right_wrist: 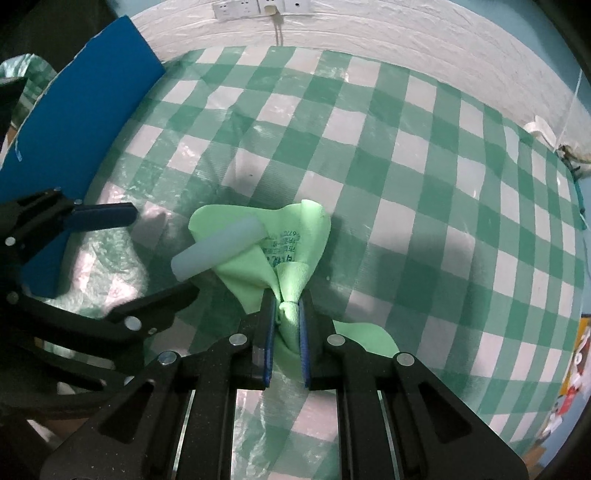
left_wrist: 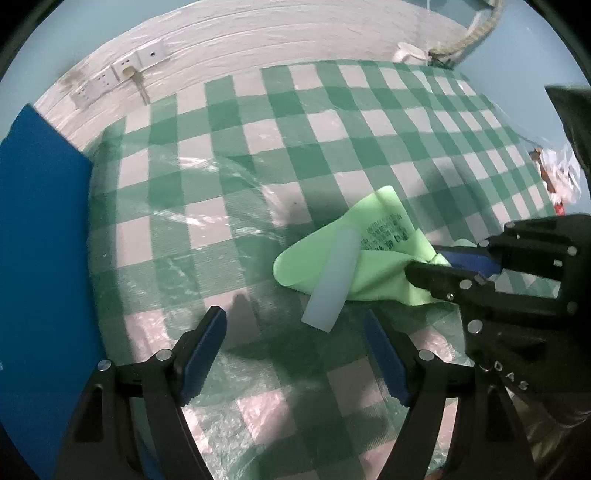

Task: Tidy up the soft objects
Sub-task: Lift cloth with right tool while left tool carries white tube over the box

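Observation:
A light green cloth (left_wrist: 388, 229) (right_wrist: 310, 229) with printed text lies bunched on the green-and-white checked tablecloth (left_wrist: 332, 129) (right_wrist: 424, 147). A whitish translucent tube (left_wrist: 336, 273) (right_wrist: 218, 247) rests across the cloth. My right gripper (right_wrist: 288, 310) (left_wrist: 428, 264) is shut on a gathered fold of the cloth, with fabric squeezed between its blue pads. My left gripper (left_wrist: 293, 315) (right_wrist: 162, 254) stands open beside it. The tube's near end lies at the mouth of the left jaws, with neither pad touching it.
A blue board (left_wrist: 40, 240) (right_wrist: 85, 110) leans along the table's left side. Wall sockets (left_wrist: 110, 77) (right_wrist: 243, 7) sit on the white surface behind. A clear packet with red print (left_wrist: 557, 177) lies at the right edge. Clear plastic film covers the tablecloth.

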A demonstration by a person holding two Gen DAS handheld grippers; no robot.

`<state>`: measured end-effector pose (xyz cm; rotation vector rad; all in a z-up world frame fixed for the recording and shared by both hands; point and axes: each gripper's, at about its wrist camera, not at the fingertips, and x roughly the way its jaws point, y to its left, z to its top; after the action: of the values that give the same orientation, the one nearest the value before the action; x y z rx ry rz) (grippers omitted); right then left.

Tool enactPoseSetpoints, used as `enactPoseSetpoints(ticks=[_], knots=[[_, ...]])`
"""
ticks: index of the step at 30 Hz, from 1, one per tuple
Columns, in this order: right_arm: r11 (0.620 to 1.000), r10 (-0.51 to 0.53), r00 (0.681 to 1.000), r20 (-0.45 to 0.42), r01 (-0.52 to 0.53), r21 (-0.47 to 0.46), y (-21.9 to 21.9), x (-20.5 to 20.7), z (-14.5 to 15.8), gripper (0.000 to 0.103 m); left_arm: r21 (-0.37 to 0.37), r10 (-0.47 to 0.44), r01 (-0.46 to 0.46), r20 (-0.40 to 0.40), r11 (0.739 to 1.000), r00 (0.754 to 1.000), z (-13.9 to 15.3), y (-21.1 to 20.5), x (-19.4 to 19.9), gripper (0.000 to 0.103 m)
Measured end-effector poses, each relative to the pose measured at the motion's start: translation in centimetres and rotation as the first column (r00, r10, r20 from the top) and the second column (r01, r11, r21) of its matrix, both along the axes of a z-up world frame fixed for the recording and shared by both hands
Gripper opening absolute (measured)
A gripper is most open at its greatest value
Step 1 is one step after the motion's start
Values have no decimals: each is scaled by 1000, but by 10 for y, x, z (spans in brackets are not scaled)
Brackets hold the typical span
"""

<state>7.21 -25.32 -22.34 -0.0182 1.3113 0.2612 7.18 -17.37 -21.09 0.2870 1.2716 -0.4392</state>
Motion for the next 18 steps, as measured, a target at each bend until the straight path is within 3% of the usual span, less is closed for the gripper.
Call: enactPoseSetpoints(ticks=[5, 8, 11, 13, 15, 18], knots=[[1000, -4, 1000, -6, 4, 14, -2, 3, -2, 10, -5, -21, 21, -16, 1000, 1000, -7, -9, 5, 64], [1000, -5, 1000, -7, 5, 22, -2, 1, -1, 10, 2, -28, 29, -26, 1000, 999, -10, 6, 2, 62], [1000, -5, 1000, -9, 5, 26, -2, 0, 1, 10, -3, -33, 33, -13, 999, 999, -10, 14, -2, 52], [1000, -5, 1000, -12, 5, 30, -1, 1, -2, 10, -6, -41, 41, -9, 999, 999, -9, 14, -3, 45], [999, -7, 1000, -13, 8, 32, -2, 1, 0, 10, -5, -51, 51, -1, 999, 999, -9, 15, -4, 27], [999, -13, 1000, -12, 13, 34, -2, 1, 1, 10, -24, -89, 89, -12, 996, 996, -6, 11, -9, 17]])
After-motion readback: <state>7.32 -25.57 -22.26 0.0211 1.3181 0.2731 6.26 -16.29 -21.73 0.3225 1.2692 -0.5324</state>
